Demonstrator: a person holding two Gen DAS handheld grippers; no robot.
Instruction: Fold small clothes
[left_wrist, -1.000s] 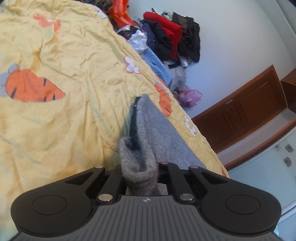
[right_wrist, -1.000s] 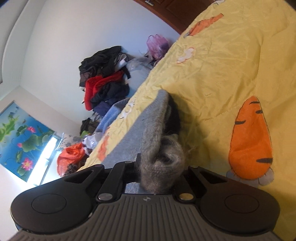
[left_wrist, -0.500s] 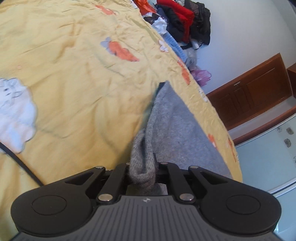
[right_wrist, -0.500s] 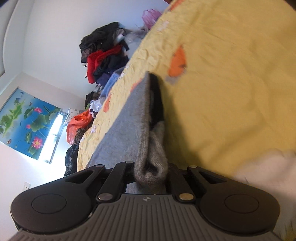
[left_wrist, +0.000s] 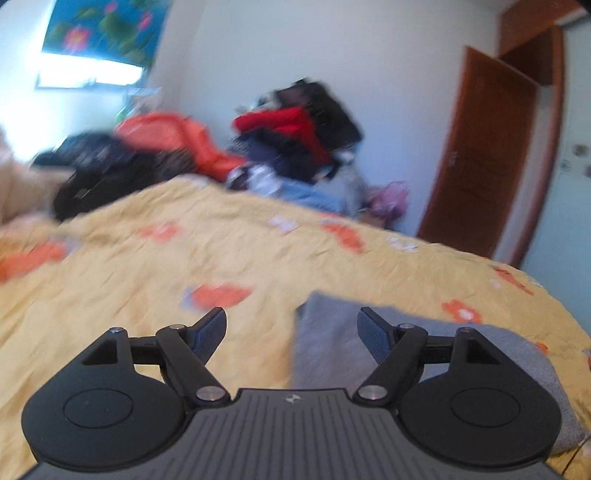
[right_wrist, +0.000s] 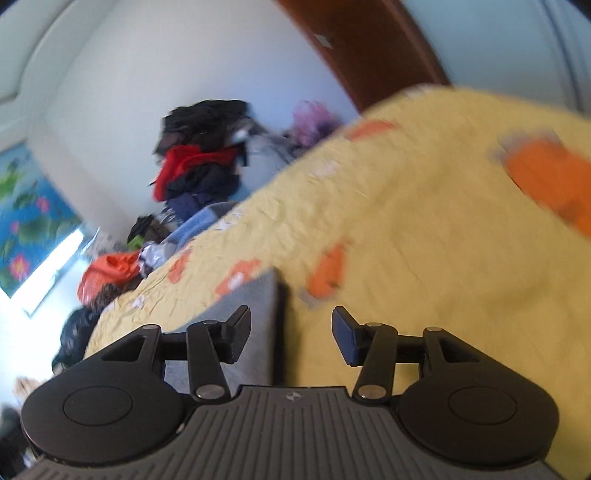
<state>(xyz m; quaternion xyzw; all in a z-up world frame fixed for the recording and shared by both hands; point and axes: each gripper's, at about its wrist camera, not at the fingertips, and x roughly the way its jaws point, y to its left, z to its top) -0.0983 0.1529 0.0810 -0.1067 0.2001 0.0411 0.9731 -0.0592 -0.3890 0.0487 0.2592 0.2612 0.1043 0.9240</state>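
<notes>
A grey knitted garment lies folded on the yellow carrot-print bedspread. My left gripper hovers above the garment's left edge, its jaws opening, and nothing is between them. In the right wrist view the same grey garment lies flat under my right gripper, with its right edge below the gap. The right jaws are opening too and hold nothing. Both views are blurred by motion.
A heap of dark, red and orange clothes is piled at the far edge of the bed against the wall. A brown wooden door stands at the right. A flower picture hangs above a bright window.
Both grippers let go of the grey garment, opened and lifted away. The garment now lies flat on the bedspread. Both cameras rolled towards level.
</notes>
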